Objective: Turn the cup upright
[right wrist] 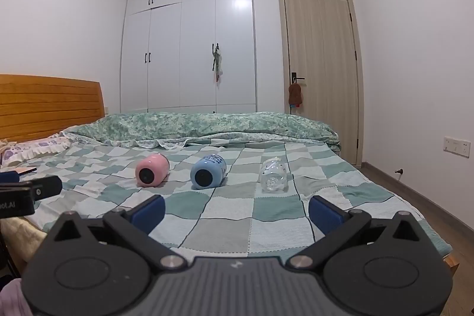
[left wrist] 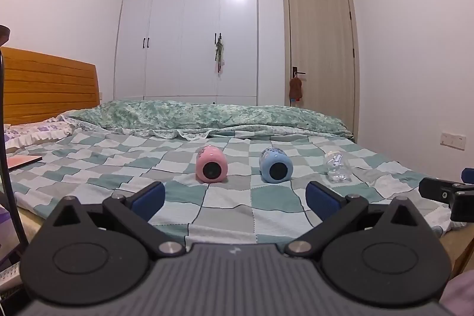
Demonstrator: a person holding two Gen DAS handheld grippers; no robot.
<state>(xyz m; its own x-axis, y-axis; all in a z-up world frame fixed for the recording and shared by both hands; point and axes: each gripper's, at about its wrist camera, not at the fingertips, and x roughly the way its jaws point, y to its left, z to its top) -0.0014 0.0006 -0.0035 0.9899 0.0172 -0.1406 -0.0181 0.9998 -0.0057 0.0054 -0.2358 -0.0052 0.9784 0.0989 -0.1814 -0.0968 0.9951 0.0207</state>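
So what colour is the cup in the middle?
Blue. The middle cup lies on its side between a pink cup and a clear bottle; the right wrist view shows it best.

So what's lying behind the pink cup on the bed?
Behind the pink cup the checked sheet runs back to a rumpled green quilt, with a white wardrobe beyond. The sheet directly behind the cup is hidden.

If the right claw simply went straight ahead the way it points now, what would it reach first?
Probably the blue cup, lying on its side on the checked bedspread, just left of the open right claw's centre line. The clear plastic bottle lies just right of it; depth is unclear.
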